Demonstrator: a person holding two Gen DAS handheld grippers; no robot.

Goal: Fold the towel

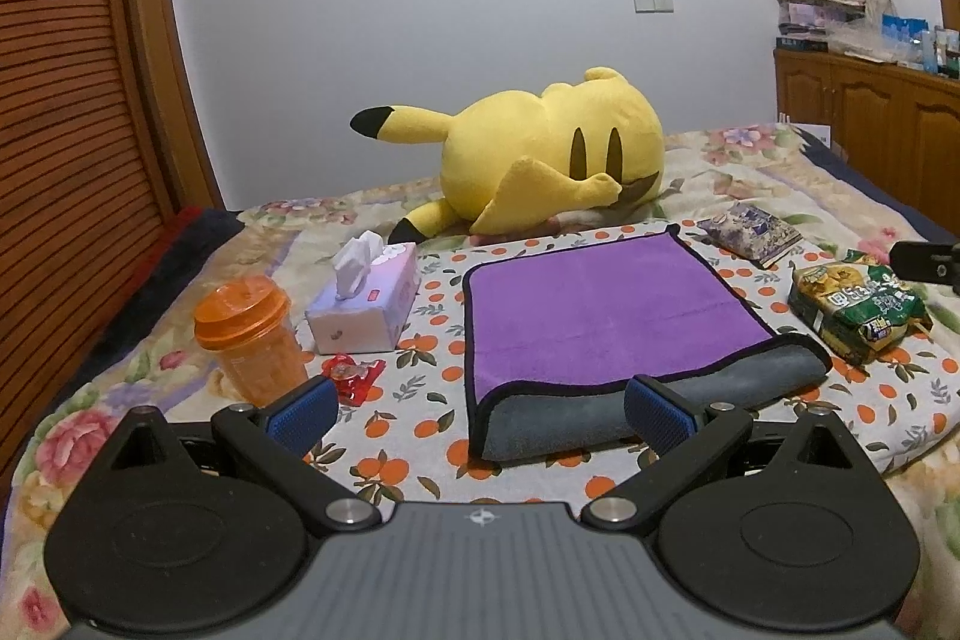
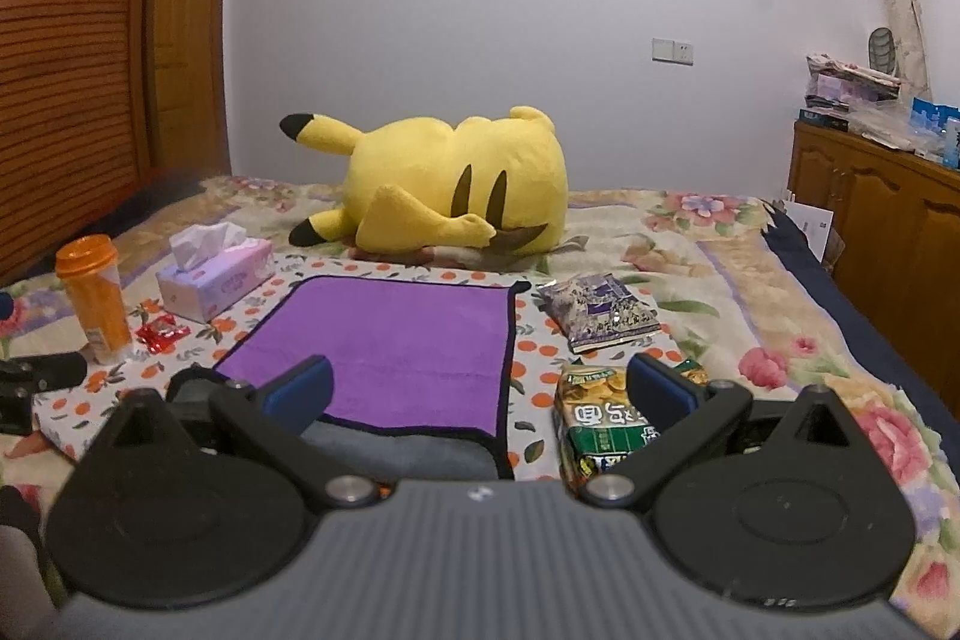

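Observation:
A purple towel [image 1: 594, 316] with a grey underside and black trim lies on an orange-print cloth [image 1: 420, 400] on the bed, folded over once with the fold toward me; the grey fold [image 1: 600, 412] bulges at the near edge. It also shows in the right wrist view [image 2: 396, 346]. My left gripper [image 1: 480, 412] is open and empty, just short of the towel's near left corner. My right gripper [image 2: 480, 394] is open and empty, above the towel's near right corner, with its right finger over a green snack pack [image 2: 600, 424].
A yellow plush toy [image 1: 540, 154] lies behind the towel. An orange cup [image 1: 252, 340], a tissue box [image 1: 366, 304] and a red wrapper [image 1: 354, 376] are to the left. The green snack pack [image 1: 858, 310] and a purple packet [image 1: 750, 226] are to the right. A wooden cabinet [image 1: 870, 130] stands at the far right.

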